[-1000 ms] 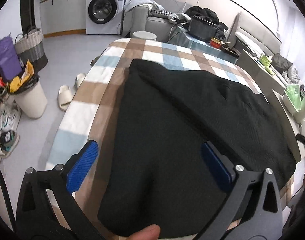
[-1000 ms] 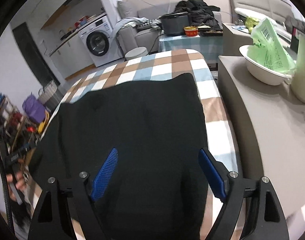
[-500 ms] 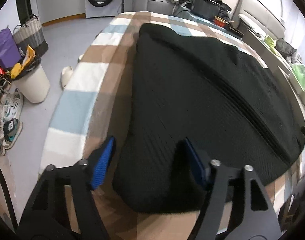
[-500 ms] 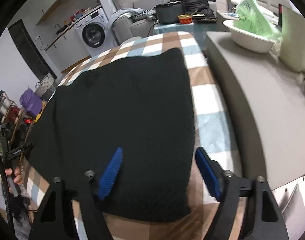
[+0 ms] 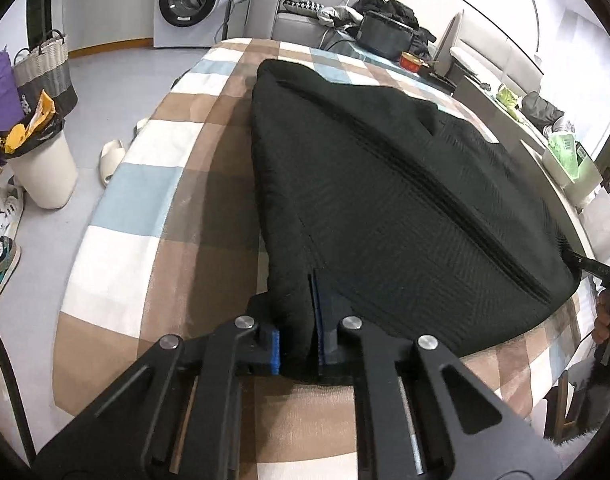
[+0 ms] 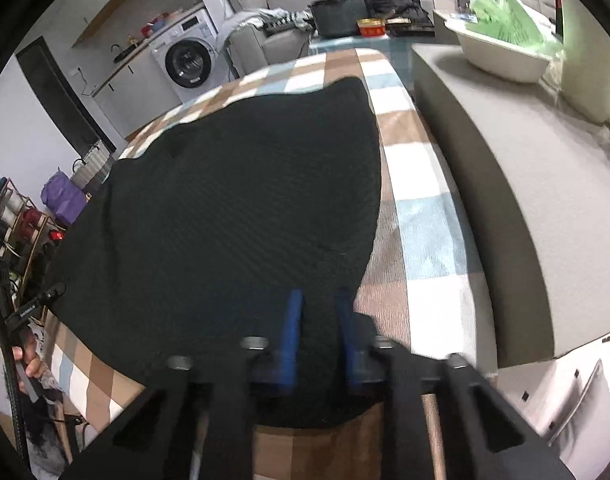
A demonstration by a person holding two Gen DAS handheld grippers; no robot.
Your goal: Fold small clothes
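Observation:
A black knitted garment (image 5: 385, 184) lies spread on the table under a checked cloth (image 5: 153, 208). My left gripper (image 5: 301, 308) is at the garment's near left corner. Its jaws are closing, and a bunched fold of the black knit is pinched between the blue pads. In the right wrist view the same garment (image 6: 233, 200) fills the middle. My right gripper (image 6: 317, 304) is at its near right corner, its jaws closing with black cloth squeezed between the blue fingers (image 6: 292, 320). A hand (image 6: 29, 364) with the other gripper shows at the left edge.
On the floor to the left are a white bin (image 5: 41, 168), a woven basket (image 5: 45, 68), slippers (image 5: 111, 156) and shoes (image 5: 1, 256). A washing machine (image 5: 187, 4) stands at the back. A grey counter (image 6: 525, 200) with a white bowl (image 6: 501, 56) runs along the table's right side.
Both grippers came down to the garment's near corners. Their jaws went from wide apart to pinched together on the cloth, which now bunches up between the pads.

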